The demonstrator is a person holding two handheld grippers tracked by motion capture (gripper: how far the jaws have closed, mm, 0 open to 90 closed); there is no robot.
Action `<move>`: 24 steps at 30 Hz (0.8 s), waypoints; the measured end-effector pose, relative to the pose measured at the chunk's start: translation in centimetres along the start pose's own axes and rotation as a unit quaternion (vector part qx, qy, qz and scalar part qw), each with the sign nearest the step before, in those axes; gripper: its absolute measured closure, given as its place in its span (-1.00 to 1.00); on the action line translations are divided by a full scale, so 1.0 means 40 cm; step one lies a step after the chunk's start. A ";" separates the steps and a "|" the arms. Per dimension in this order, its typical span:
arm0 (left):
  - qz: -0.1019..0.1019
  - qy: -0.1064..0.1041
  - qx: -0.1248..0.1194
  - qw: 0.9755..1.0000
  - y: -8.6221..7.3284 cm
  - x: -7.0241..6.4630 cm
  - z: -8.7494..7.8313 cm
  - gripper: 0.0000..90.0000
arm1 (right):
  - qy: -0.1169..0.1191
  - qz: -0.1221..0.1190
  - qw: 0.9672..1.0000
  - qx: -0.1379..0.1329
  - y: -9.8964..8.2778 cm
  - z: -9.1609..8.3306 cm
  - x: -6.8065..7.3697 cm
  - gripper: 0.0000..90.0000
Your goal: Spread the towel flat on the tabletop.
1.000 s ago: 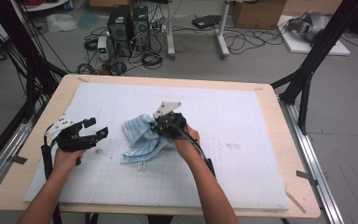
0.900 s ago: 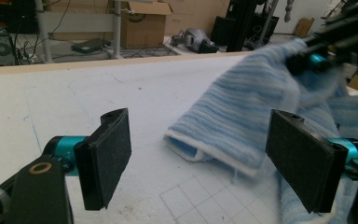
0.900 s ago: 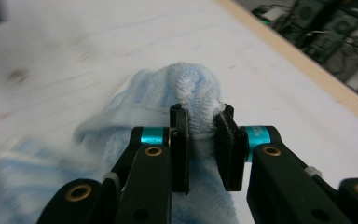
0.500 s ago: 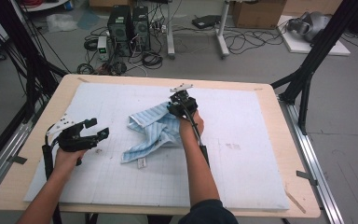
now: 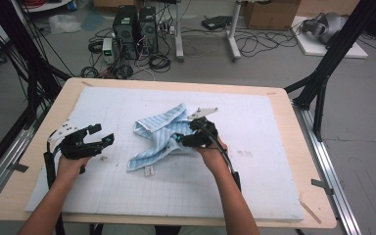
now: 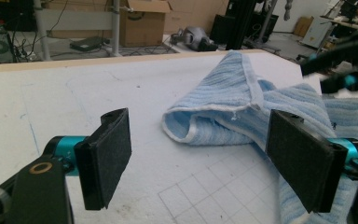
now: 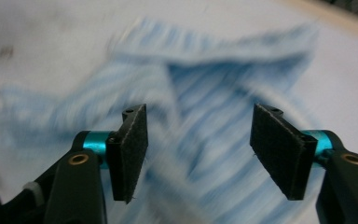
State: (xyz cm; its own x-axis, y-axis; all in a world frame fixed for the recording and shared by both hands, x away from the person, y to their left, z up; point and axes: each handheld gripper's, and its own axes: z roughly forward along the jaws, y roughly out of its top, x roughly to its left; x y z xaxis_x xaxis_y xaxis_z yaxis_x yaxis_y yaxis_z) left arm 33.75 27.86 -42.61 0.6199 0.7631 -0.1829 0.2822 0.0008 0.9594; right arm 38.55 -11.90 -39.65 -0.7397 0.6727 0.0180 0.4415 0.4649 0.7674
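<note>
A light blue striped towel lies crumpled on the white mat, near the middle. My right gripper hovers at the towel's right side, open; its jaws have just been opening and nothing is between the pads. In the right gripper view the towel is blurred beyond the open gripper. My left gripper stays at the mat's left, open and apart from the towel. The left gripper view has the folded towel ahead of the open gripper, with the right gripper at the far right.
The mat covers a wooden table with its edges close around. Black frame legs stand at the right. On the floor behind are computer towers, cables and cardboard boxes.
The right gripper let go of the towel at the far side and pulled back toward the person, jaws opened. The towel dropped into a crumpled heap. The left gripper stayed put.
</note>
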 end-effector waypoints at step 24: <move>0.007 -0.005 0.008 1.000 -0.001 -0.009 0.007 -0.49 | 0.170 -0.050 0.983 0.049 -0.178 -0.123 0.081 0.14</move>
State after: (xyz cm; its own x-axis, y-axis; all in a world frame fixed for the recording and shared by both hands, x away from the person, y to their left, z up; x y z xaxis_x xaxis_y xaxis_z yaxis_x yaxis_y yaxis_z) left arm 33.72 27.43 -42.65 0.6309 0.7565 -0.1721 0.2855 -0.0201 0.9582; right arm 30.51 -15.84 -41.90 -0.9018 0.3966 0.1715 0.3921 0.5842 0.7106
